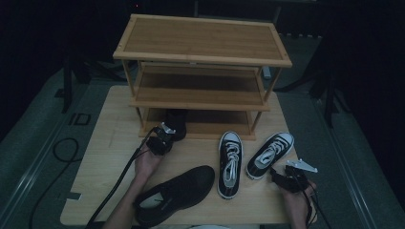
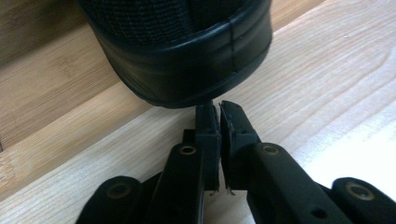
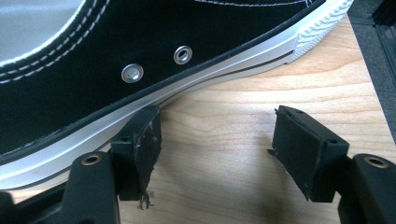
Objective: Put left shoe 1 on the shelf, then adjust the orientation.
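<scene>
Left gripper view — left gripper (image 2: 218,109) fingers barely parted, empty, at the black shoe's heel (image 2: 182,60); right gripper (image 3: 217,133) fingers wide, empty, beside the sneaker (image 3: 140,60).

Black slip-on shoe (image 1: 174,193), middle sneaker (image 1: 229,163).

Rack (image 1: 200,40): bamboo-like wood, satin finish. Table (image 1: 114,157): pale wood, smooth, visible grain. Black shoe (image 2: 177,51): woven cloth upper, glossy rubber rim. Sneaker (image 3: 140,56): matt black canvas, white stitching, shiny metal eyelets, smooth white rubber sole. Right gripper (image 3: 217,140) pads: matt, scuffed rubber.
</scene>
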The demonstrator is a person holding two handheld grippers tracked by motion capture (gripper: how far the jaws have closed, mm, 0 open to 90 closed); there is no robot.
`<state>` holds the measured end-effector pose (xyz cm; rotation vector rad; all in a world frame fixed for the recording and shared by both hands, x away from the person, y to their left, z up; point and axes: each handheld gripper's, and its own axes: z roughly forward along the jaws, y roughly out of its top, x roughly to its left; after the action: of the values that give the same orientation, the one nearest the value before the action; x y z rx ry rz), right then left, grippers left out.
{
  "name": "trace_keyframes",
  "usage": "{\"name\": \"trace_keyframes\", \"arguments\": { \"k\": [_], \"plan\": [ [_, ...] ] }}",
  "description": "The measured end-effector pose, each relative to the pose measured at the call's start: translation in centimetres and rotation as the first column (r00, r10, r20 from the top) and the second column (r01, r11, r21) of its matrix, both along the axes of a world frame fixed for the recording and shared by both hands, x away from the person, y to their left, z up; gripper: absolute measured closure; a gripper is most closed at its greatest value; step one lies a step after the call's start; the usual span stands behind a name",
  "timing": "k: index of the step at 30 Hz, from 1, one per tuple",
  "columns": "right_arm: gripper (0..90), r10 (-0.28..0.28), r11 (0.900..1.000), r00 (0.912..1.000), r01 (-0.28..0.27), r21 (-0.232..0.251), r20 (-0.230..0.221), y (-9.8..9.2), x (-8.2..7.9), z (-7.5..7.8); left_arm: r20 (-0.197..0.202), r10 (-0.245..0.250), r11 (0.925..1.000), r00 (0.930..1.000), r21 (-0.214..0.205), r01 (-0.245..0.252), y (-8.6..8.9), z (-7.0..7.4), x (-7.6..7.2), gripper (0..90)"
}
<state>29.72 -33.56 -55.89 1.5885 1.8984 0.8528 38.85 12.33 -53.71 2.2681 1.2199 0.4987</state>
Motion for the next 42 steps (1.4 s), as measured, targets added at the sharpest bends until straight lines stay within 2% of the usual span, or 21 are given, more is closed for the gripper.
{"name": "trace_keyframes", "arguments": {
  "k": [7,11,15,18,23,26,31,34,37,41,42],
  "plan": [
    [32.2,0.002,1.0000,1.0000,-0.002,0.000,0.001,0.0,0.0,0.0,0.018,-0.030,0.9990,0.9994,-0.032,0.031,0.5,1.4,-1.4,75.8],
    [32.3,0.002,1.0000,1.0000,-0.002,0.000,0.000,0.0,0.0,0.0,0.033,-0.039,0.9976,0.9987,-0.057,0.041,1.3,3.1,-3.2,72.3],
    [32.2,0.002,1.0000,1.0000,-0.002,-0.002,0.001,0.0,0.0,0.0,0.042,-0.076,0.9942,0.9963,-0.073,0.079,2.2,5.1,-4.9,67.0],
    [32.2,0.001,1.0000,1.0000,-0.001,-0.002,0.001,0.0,0.0,0.0,0.046,-0.117,0.9873,0.9921,-0.103,0.121,2.9,6.6,-6.5,64.2],
    [32.1,0.002,1.0000,1.0000,-0.002,-0.001,0.000,0.0,0.0,0.0,0.037,-0.168,0.9745,0.9851,-0.145,0.172,3.6,7.8,-8.2,63.0],
    [32.0,0.002,1.0000,1.0000,-0.002,-0.001,0.000,0.0,0.0,0.0,0.018,-0.209,0.9654,0.9778,-0.156,0.209,3.7,8.1,-9.1,62.4],
    [32.0,0.003,1.0000,1.0000,-0.003,0.000,0.000,0.0,0.0,0.0,-0.010,-0.281,0.9453,0.9598,-0.176,0.275,4.0,8.5,-10.3,61.6],
    [32.0,0.002,1.0000,1.0000,-0.002,0.000,0.001,0.0,0.0,0.0,-0.023,-0.309,0.9375,0.9508,-0.175,0.300,4.2,8.7,-11.0,60.7],
    [32.0,0.002,1.0000,1.0000,-0.002,0.000,0.001,0.0,0.0,0.0,-0.033,-0.344,0.9268,0.9382,-0.172,0.334,4.3,8.9,-11.7,60.6],
    [32.0,0.002,1.0000,1.0000,-0.002,-0.001,0.000,0.0,0.0,0.0,-0.040,-0.379,0.9117,0.9247,-0.188,0.365,4.4,9.3,-12.8,60.6],
    [31.9,0.002,1.0000,1.0000,-0.002,-0.001,0.000,0.0,0.0,0.0,-0.042,-0.393,0.9065,0.9187,-0.186,0.379,4.3,9.4,-13.2,60.6]
  ]
}}
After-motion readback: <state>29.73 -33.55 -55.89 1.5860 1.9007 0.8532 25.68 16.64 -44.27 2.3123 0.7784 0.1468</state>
